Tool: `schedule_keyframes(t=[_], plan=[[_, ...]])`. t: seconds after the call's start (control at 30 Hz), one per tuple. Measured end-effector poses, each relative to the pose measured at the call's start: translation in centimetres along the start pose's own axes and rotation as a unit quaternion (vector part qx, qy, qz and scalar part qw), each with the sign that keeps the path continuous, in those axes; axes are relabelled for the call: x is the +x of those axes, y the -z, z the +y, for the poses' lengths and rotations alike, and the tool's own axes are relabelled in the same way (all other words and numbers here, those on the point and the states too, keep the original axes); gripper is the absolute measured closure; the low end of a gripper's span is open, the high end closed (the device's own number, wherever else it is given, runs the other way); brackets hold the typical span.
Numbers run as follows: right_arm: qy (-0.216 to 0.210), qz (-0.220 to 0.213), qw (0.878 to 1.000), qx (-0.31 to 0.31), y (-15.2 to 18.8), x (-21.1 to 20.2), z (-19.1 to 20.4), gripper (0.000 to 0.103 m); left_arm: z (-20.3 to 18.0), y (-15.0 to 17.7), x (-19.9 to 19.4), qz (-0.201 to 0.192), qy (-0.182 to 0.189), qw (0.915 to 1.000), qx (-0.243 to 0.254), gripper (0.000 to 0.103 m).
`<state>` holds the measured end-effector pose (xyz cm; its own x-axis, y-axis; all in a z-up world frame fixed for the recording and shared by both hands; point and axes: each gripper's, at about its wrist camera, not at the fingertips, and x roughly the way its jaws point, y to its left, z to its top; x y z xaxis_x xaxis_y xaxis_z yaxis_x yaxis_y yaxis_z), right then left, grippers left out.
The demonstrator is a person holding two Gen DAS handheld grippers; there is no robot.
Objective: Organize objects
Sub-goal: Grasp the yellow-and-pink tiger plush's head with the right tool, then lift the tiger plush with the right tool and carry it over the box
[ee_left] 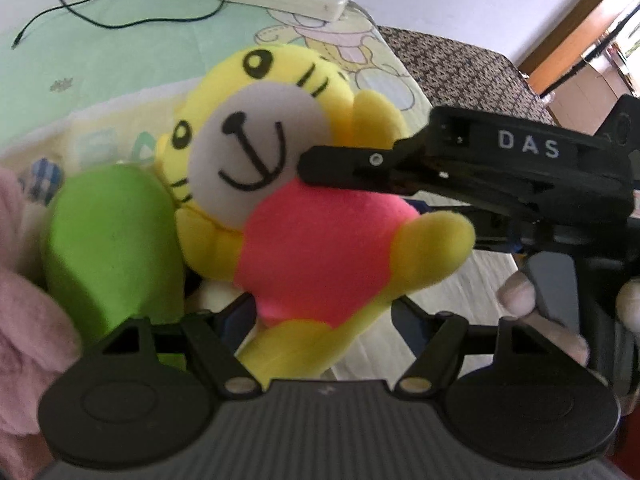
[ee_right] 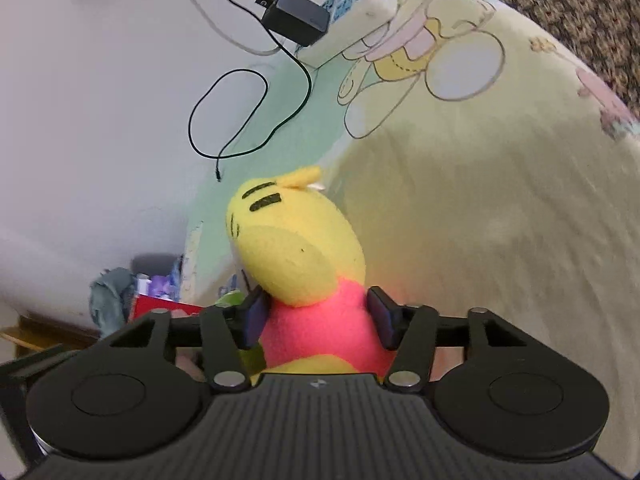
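The right gripper (ee_right: 318, 318) has its dark blue pads (ee_right: 256, 316) pressed on either side of the pink belly of a soft yellow plush tiger with a white muzzle and black stitched stripes (ee_right: 298, 260), so it grips the toy at the waist. Seen from the left wrist, that same black gripper reaches in from the right, one finger (ee_left: 340, 168) lying across the toy's chest under the chin. The left gripper (ee_left: 320, 312) sits around the tiger's (ee_left: 280, 184) lower body; its pads are mostly hidden behind the plush, so I cannot tell whether they press on it

A rounded green plush shape (ee_left: 112, 248) crowds just beside the tiger on the left, with fuzzy pale pink fabric (ee_left: 24, 300) at that edge. The toy is held above a smooth cartoon-printed sheet in mint and cream (ee_right: 460, 208), which lies open to the right. Farther off rest a white power strip (ee_right: 360, 12), a boxy black charger (ee_right: 296, 16) plugged into it and its thin looping black cable (ee_right: 224, 120). A dark patterned woven cover (ee_left: 472, 68) borders the sheet's far edge
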<state>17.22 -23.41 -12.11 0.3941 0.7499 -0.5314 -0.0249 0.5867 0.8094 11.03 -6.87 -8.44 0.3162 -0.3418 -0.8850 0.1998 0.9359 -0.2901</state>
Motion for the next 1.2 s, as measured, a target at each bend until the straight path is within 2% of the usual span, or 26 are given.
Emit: schedule_keyframes(t=[0.1, 0.2, 0.47, 0.7, 0.93, 1.2], plan=[[-0.006, -0.003, 1.000, 0.015, 0.6, -0.9, -0.4, 0.055, -0.5, 0.5, -0.2, -0.002, -0.001, 0.9998, 0.021, 0.031], [0.000, -0.006, 1.000, 0.018, 1.5, -2.2, -0.3, 0.057, -0.7, 1.1, -0.7, 0.005, 0.019, 0.9993, 0.033, 0.032], [0.019, -0.008, 0.999, 0.033, 5.5, -6.2, -0.5, 0.057, -2.7, 4.7, -2.7, 0.020, 0.047, 0.9947, 0.089, 0.033], [0.027, -0.017, 0.999, 0.042, 9.4, -8.2, -0.1, 0.057, -4.1, 8.1, -4.4, 0.020, 0.052, 0.9891, 0.136, 0.033], [0.018, -0.058, 0.998, 0.023, 12.7, -10.5, 3.6, 0.057, -3.8, 10.7, -8.7, -0.031, 0.046, 0.9794, 0.194, 0.033], [-0.009, -0.113, 0.993, -0.039, 15.4, -11.2, 11.5, 0.057, 0.0, 11.7, -15.7, -0.108, 0.048, 0.9698, 0.213, 0.033]])
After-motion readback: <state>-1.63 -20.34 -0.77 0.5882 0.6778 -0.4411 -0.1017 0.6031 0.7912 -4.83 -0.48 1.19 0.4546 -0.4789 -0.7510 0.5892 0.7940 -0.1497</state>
